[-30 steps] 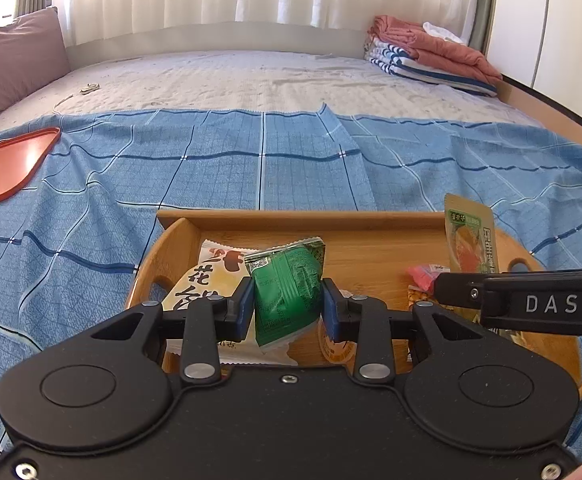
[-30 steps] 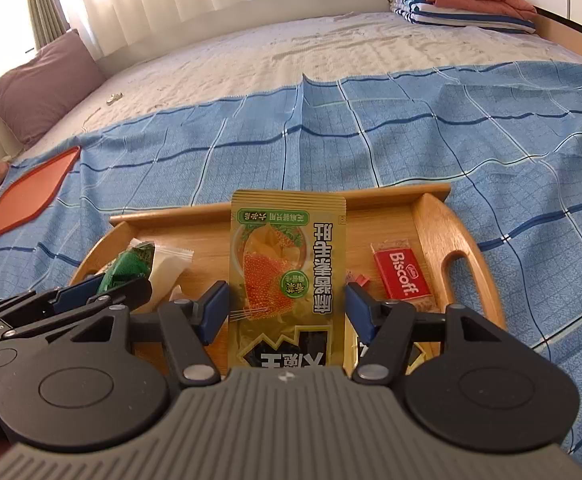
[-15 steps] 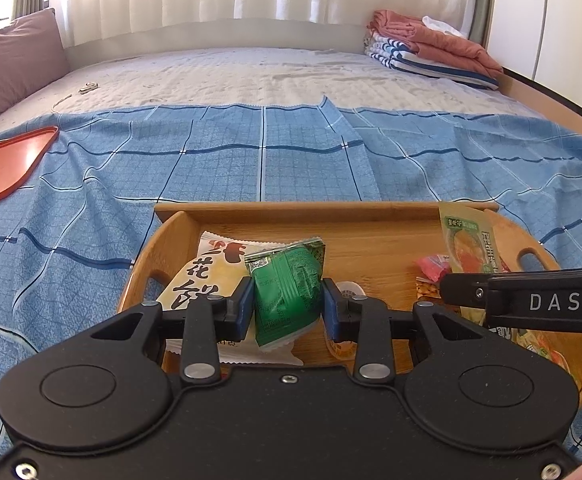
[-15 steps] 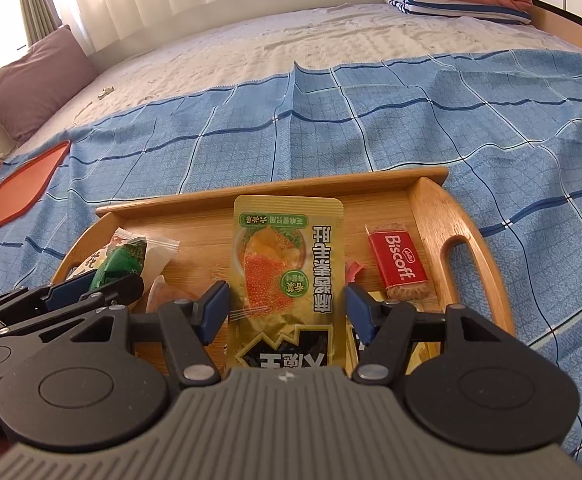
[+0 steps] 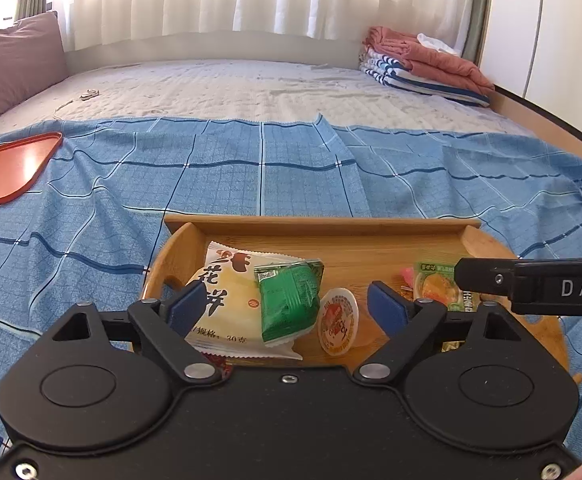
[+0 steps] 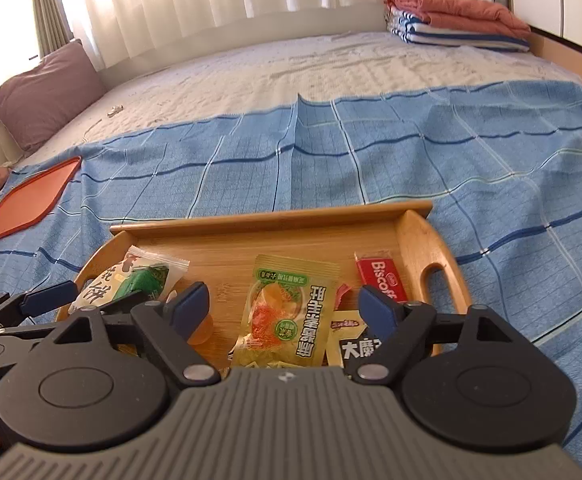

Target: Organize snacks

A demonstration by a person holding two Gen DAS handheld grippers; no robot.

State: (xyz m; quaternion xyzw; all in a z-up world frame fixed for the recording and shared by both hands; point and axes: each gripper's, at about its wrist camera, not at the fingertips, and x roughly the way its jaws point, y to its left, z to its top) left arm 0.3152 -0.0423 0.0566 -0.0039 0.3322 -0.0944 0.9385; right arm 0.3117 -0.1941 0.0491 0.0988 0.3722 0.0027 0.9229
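A wooden tray [image 5: 319,226] with handles sits on the blue checked cloth and holds the snacks. My left gripper [image 5: 287,310] hangs over its left half, jaws opening wide. The green packet [image 5: 287,300] lies loose between them on a white cake packet [image 5: 227,292], touching neither pad, beside a small jelly cup [image 5: 338,322]. My right gripper [image 6: 285,310] is also opening over the tray [image 6: 271,220]. The yellow-green packet [image 6: 287,312] lies flat below it, free of the pads. A red Biscoff bar [image 6: 379,276] and a black-and-yellow packet [image 6: 355,344] lie to the right.
An orange tray [image 5: 11,168] rests on the cloth at far left. Folded blankets [image 5: 427,64] are stacked at the bed's far right and a mauve pillow [image 6: 47,88] at the far left. The blue cloth [image 6: 411,152] stretches beyond the wooden tray.
Both grippers have opened. The left let go of the green packet, now on the white packet; the right let go of the yellow-green packet, now flat in the tray. Both drew back slightly.
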